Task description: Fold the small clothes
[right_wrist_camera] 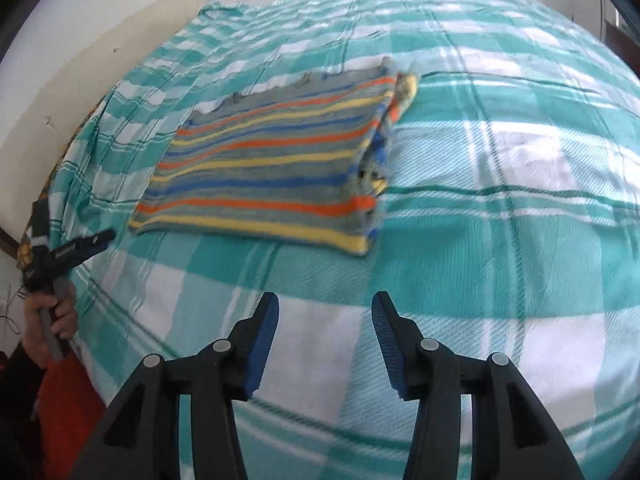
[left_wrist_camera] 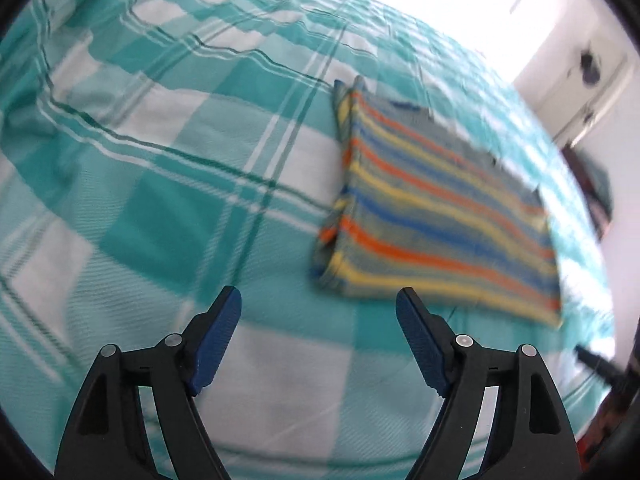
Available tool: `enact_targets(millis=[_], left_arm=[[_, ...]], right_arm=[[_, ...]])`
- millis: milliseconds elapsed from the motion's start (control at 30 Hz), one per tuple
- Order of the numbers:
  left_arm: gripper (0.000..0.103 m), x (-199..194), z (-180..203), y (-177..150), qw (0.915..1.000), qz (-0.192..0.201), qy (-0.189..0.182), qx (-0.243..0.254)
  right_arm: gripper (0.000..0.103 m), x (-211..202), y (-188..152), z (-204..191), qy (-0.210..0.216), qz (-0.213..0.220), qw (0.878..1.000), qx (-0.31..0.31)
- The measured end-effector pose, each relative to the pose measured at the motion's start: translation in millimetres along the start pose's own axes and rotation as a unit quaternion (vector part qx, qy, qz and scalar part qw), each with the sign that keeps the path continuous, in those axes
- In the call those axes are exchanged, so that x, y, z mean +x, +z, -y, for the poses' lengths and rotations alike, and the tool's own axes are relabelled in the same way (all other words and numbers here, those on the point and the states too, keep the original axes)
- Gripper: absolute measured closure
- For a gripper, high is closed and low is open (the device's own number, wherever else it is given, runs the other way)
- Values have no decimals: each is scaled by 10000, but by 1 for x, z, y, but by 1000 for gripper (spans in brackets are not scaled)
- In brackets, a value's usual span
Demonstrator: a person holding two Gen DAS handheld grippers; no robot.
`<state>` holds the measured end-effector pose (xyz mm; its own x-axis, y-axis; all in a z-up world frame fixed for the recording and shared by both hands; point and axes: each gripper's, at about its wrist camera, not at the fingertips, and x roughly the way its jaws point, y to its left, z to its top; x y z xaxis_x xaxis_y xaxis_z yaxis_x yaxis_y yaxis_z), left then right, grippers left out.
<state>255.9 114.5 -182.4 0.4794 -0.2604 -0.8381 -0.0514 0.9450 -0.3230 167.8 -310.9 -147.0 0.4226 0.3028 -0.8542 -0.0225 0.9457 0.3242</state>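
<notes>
A small striped garment point(left_wrist_camera: 436, 208), grey with orange, yellow and blue stripes, lies folded into a flat rectangle on the teal-and-white checked bedspread point(left_wrist_camera: 160, 152). It also shows in the right wrist view point(right_wrist_camera: 272, 168), with bunched folded edges on its right side. My left gripper point(left_wrist_camera: 318, 300) is open and empty, held above the bedspread just short of the garment's near left corner. My right gripper point(right_wrist_camera: 325, 305) is open and empty, above the bedspread in front of the garment's near edge. The left gripper's tip point(right_wrist_camera: 86, 246) shows in the right wrist view, off the garment's left corner.
The bedspread point(right_wrist_camera: 500, 220) covers the whole bed. A white wall point(left_wrist_camera: 580, 92) and bright window stand beyond the bed. In the right wrist view a hand point(right_wrist_camera: 48, 320) holds the other gripper's handle by the bed's left edge, above orange cloth point(right_wrist_camera: 68, 412).
</notes>
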Motion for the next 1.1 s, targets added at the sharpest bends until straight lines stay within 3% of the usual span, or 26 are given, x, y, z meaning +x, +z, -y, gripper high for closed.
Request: enact_targets(millis=[67, 167, 200, 267, 433, 567, 733, 800, 833, 867, 933, 1100], left_arm=[[28, 17, 8, 9, 9998, 49, -82, -197], [98, 38, 19, 11, 9984, -275, -425, -260], [102, 41, 22, 12, 9987, -268, -360, -221], [102, 33, 26, 6, 9994, -63, -287, -161], [102, 34, 4, -1, 9952, -1, -657, -730], [102, 41, -6, 1, 9916, -39, -887, -939], [102, 45, -5, -1, 9913, -52, -940, -918], [102, 45, -4, -1, 9914, -47, -944, -910], [102, 43, -3, 0, 9915, -37, -937, -901], [102, 40, -2, 0, 9914, -14, -955, -899], [102, 22, 7, 5, 9908, 145, -1078, -805], [102, -22, 64, 16, 9876, 510, -1470, -188]], right_arm=[[54, -2, 20, -32, 30, -18, 9994, -348], [54, 4, 71, -93, 90, -82, 9961, -870], [54, 10, 83, -110, 92, -120, 9954, -943], [53, 32, 120, -154, 76, -227, 9937, -1093], [52, 142, 202, -244, -50, -781, 9863, -1453], [50, 226, 235, -280, -240, -1282, 9834, -1258], [50, 293, 240, -312, -1093, -1542, 9702, -1513], [66, 301, 239, -312, -1350, -1505, 9651, -1665], [89, 297, 240, -308, -1490, -1385, 9639, -1715], [94, 291, 242, -304, -1380, -1300, 9676, -1668], [94, 267, 249, -287, -936, -1139, 9794, -1379], [94, 187, 264, -228, -88, -550, 9934, -1001]])
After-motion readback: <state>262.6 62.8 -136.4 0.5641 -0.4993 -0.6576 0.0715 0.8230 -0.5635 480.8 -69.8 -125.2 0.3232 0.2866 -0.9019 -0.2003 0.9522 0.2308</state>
